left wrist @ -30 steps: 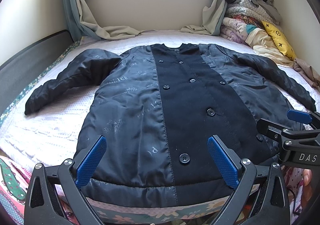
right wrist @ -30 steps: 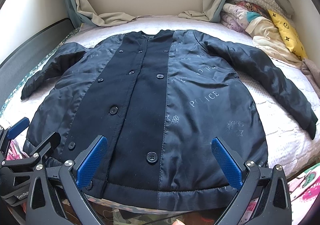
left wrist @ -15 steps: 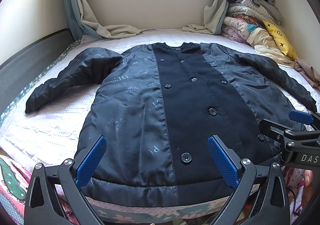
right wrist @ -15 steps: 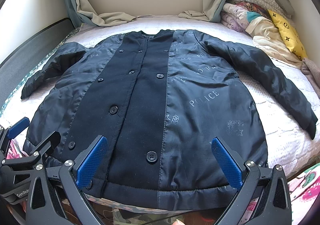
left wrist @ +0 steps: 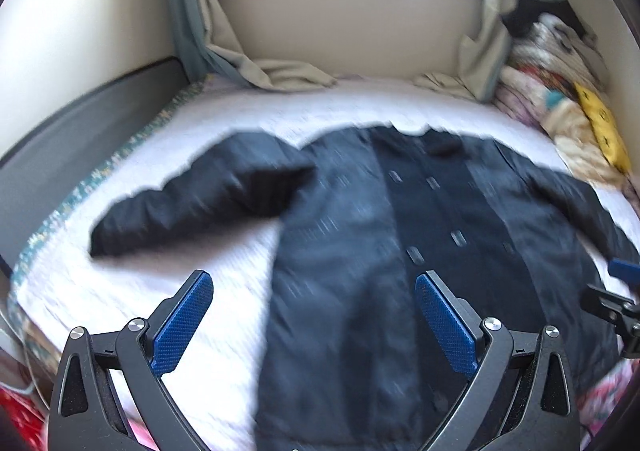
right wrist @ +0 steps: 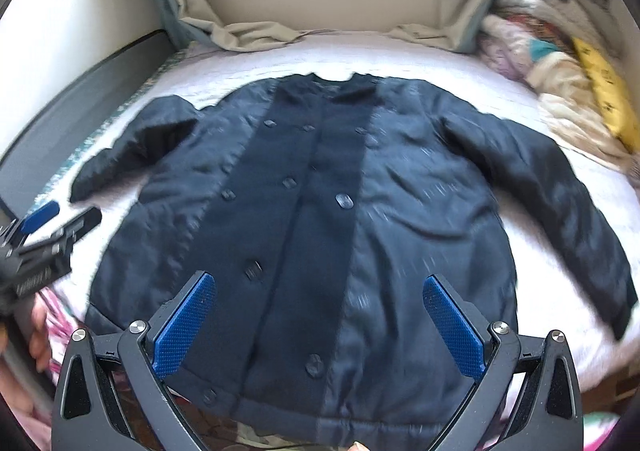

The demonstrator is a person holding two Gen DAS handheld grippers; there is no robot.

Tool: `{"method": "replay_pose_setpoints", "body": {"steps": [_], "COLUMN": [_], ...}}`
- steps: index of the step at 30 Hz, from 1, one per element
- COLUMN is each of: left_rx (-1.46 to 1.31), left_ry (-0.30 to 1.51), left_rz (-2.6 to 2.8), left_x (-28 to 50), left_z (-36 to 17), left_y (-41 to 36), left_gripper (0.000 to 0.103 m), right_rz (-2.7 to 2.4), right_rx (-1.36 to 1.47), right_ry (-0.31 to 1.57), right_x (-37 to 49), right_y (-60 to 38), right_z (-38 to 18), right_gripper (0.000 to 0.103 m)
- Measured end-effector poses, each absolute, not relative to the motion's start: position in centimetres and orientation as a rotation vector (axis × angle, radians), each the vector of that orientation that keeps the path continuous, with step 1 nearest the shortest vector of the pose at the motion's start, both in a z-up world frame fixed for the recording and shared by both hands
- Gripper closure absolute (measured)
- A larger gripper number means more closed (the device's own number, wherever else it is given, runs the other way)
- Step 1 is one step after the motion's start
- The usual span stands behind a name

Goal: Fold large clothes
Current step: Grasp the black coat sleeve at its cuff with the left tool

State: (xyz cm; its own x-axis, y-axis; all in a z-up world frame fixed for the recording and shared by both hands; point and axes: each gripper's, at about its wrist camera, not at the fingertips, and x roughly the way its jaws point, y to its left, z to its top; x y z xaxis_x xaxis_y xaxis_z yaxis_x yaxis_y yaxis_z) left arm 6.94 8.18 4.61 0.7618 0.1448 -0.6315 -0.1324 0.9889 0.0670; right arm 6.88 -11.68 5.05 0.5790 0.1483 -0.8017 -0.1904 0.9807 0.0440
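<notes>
Jaws on both your left gripper [left wrist: 314, 325] and right gripper [right wrist: 320, 327] gape wide, empty, above the dark coat [right wrist: 320, 219] spread flat on the bed [right wrist: 460, 63].

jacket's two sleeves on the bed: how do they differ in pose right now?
The image-left sleeve bends at the elbow and angles down toward the grey bed frame; the image-right sleeve runs out long and nearly straight toward the bed's near edge. The left one looks puffed and bunched at the shoulder, the right one flatter. Both lie on the white bedspread, untouched by either claw, on the same dark jacket.
</notes>
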Motion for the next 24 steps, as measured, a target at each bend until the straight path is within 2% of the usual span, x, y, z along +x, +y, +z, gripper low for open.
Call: {"method": "replay_pose_setpoints", "body": {"steps": [8,14,20,24], "left_rx": [-0.052,-0.211,-0.383,-0.523], "left_ry": [0.692,0.765,0.814,0.808], "left_rz": [0.230,0.261,0.295,0.331], "left_x": [16.4,20.8,21.8,21.6], "left_z": [8.7,6.3,3.4,3.0], "left_y": [14.7,20.2,24.7,28.4], "left_gripper": [0.001,0.001,0.001,0.001], "right_rz": [0.236,0.233,0.222,0.216], "right_rx": [-0.134,-0.087,-0.162,-0.110], "right_ry": [0.998,1.051,1.132,1.202], "right_x": [17.5,22.7,23.8,24.8], "right_y": [-10.4,-12.1,-12.3,-12.9], "right_z": [6.3,2.6,-1.2,-3.4], "right_gripper": [0.000,0.000,0.000,0.000]}}
